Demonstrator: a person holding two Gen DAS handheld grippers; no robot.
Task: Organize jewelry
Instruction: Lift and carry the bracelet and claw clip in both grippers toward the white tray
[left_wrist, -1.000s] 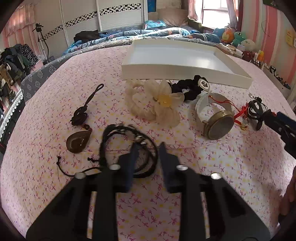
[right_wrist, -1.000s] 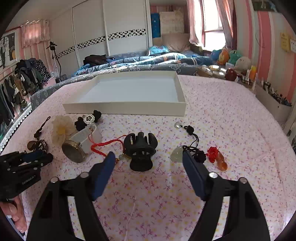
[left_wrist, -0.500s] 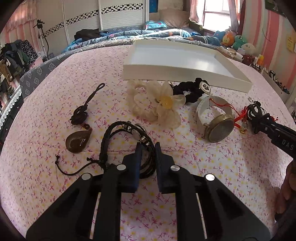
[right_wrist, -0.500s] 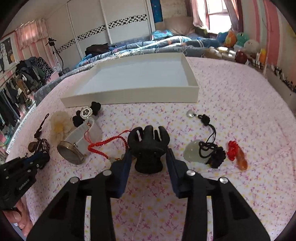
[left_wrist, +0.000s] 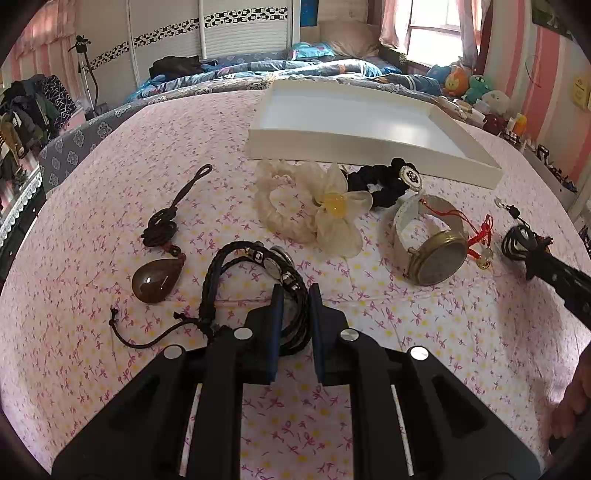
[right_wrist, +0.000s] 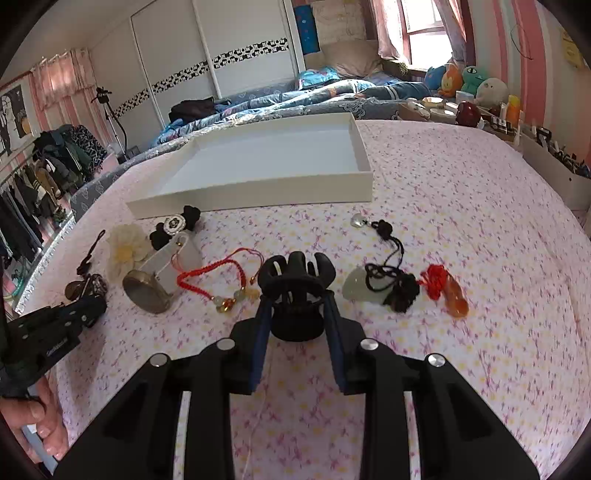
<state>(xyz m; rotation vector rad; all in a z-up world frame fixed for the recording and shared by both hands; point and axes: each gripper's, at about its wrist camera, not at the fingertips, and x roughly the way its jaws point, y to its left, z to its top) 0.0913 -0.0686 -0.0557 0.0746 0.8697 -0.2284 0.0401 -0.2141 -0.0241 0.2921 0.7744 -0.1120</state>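
My left gripper (left_wrist: 295, 295) is shut on the right-hand strands of a black braided bracelet (left_wrist: 221, 266) that lies on the pink bedspread. In the right wrist view my right gripper (right_wrist: 297, 306) has its jaws closing around a black claw hair clip (right_wrist: 295, 284), and both pads touch the clip's sides. The clip still rests on the spread. An empty white tray (right_wrist: 258, 195) stands farther back, also seen in the left wrist view as the tray (left_wrist: 369, 147).
On the spread lie a brown teardrop pendant (left_wrist: 155, 280), a cream flower scrunchie (left_wrist: 321, 214), a black scrunchie (left_wrist: 380, 181), a brass-faced watch (left_wrist: 436, 258), a red cord bracelet (right_wrist: 214, 273), a jade pendant (right_wrist: 356, 290) and an orange pendant (right_wrist: 452, 291). A person's hand (right_wrist: 33, 417) holds the left tool.
My right gripper's jaws came in from wide apart onto the claw clip. My left gripper's jaws narrowed onto the bracelet strands and have held still since.
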